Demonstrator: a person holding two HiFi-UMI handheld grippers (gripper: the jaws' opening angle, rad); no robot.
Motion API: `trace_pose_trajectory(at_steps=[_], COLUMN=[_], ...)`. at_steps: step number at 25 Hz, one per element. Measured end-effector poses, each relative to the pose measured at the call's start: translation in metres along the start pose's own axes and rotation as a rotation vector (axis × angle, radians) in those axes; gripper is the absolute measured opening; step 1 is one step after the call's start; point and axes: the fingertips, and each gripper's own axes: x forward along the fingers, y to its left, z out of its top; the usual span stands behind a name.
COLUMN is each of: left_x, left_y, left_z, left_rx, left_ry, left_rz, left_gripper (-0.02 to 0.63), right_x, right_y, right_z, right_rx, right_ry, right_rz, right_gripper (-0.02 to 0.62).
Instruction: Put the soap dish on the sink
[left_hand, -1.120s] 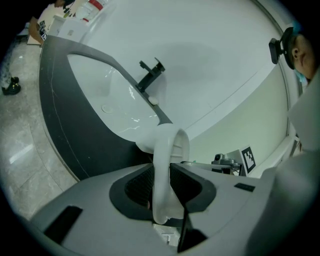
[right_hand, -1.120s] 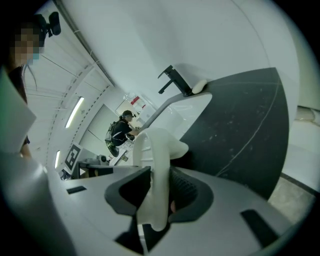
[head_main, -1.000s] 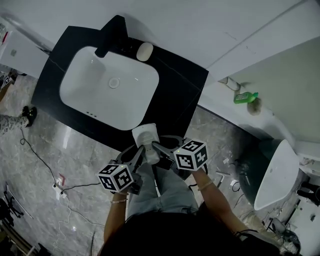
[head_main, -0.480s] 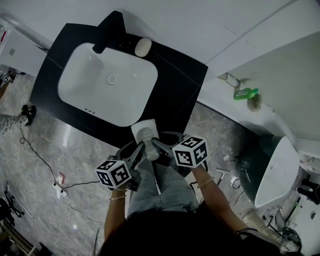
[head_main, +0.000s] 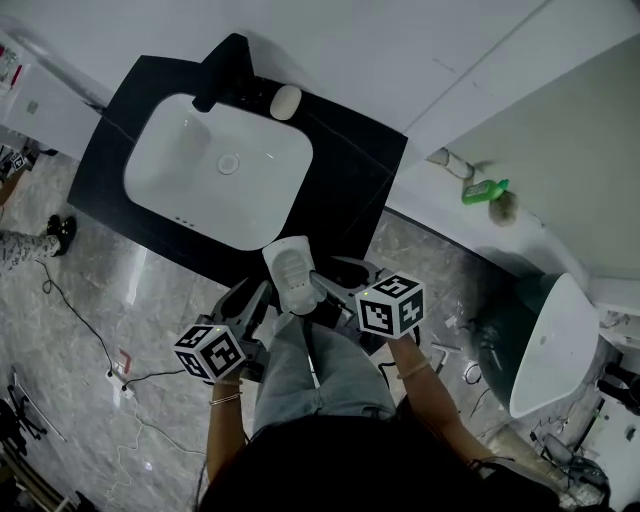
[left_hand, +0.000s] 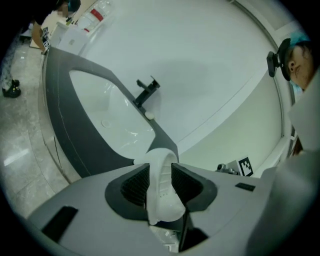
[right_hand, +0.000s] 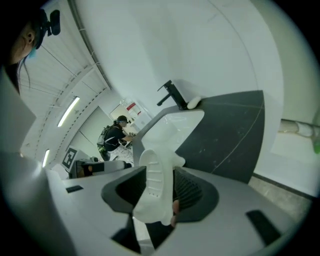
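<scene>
The white ribbed soap dish (head_main: 288, 265) hangs in the air just in front of the black counter (head_main: 345, 190), over the floor. Both grippers hold it, one from each side. My left gripper (head_main: 272, 300) has the dish (left_hand: 161, 165) on edge between its pads, and my right gripper (head_main: 320, 287) grips its other end (right_hand: 152, 175). Both sets of jaws are opening a little, with the pads still touching the dish. The white sink basin (head_main: 180, 170) lies beyond, with a black tap (head_main: 222, 70) and a pale soap bar (head_main: 286, 101) at its back rim.
A green bottle (head_main: 486, 191) lies on the ledge at the right. A white tub-like fixture (head_main: 545, 345) stands at the far right. Cables (head_main: 80, 320) trail over the marble floor at the left. A person (right_hand: 117, 132) stands far back in the right gripper view.
Both grippers have risen with the dish, which now shows larger at the counter's front edge. The two marker cubes have spread further apart.
</scene>
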Motion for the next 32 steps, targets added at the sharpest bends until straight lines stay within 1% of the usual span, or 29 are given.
trace_pose_trajectory(at_steps=[3,5,8,10,13,14,16,17,18,19,22,25,27,30,32], left_x=[-0.025,-0.044,-0.071,-0.087,-0.109,-0.117,-0.13,-0.137,-0.143,-0.149,-0.164,-0.167,-0.166,-0.164,-0.163], left_y=[-0.017,-0.037,-0.075,-0.099,-0.129,-0.138,-0.153,-0.16,-0.167,-0.174,-0.192,-0.202,-0.204,-0.201,-0.197], left_z=[0.029,0.05,0.074,0.08,0.081,0.082,0.086,0.089,0.091,0.093,0.095,0.097,0.098,0.099,0.1], left_rx=[0.031,0.052,0.087,0.121,0.167,0.178,0.193,0.199,0.207,0.218,0.25,0.283,0.296,0.288,0.262], left_ry=[-0.084,-0.152,-0.243,-0.275,-0.298,-0.31,-0.345,-0.365,-0.381,-0.392,-0.398,-0.389,-0.388,-0.386,-0.388], left_rz=[-0.007,-0.029,-0.103,-0.145,-0.192,-0.203,-0.221,-0.23,-0.24,-0.249,-0.255,-0.251,-0.248,-0.243,-0.243], left_gripper=[0.121,0.12,0.12,0.12,0.118,0.102,0.038,0.017,0.003,0.003,0.003,0.003,0.003,0.003,0.003], right_x=[-0.023,-0.04,-0.07,-0.089,-0.115,-0.123,-0.139,-0.148,-0.155,-0.162,-0.171,-0.17,-0.167,-0.164,-0.164], right_y=[0.01,0.023,0.044,0.06,0.088,0.097,0.113,0.119,0.126,0.133,0.148,0.149,0.148,0.15,0.152], right_z=[0.021,0.037,0.061,0.072,0.084,0.089,0.1,0.106,0.11,0.114,0.115,0.111,0.108,0.106,0.105], right_rx=[-0.041,-0.071,-0.124,-0.155,-0.199,-0.209,-0.217,-0.217,-0.218,-0.22,-0.247,-0.287,-0.294,-0.3,-0.305], right_ry=[-0.061,-0.112,-0.205,-0.26,-0.328,-0.353,-0.412,-0.443,-0.471,-0.493,-0.512,-0.49,-0.48,-0.473,-0.469], right_rz=[-0.022,-0.028,-0.05,-0.049,-0.036,-0.03,-0.012,-0.004,0.001,0.003,-0.015,-0.065,-0.082,-0.092,-0.095], right_gripper=[0.176,0.174,0.123,0.095,0.059,0.048,0.035,0.031,0.027,0.025,0.02,0.019,0.018,0.018,0.018])
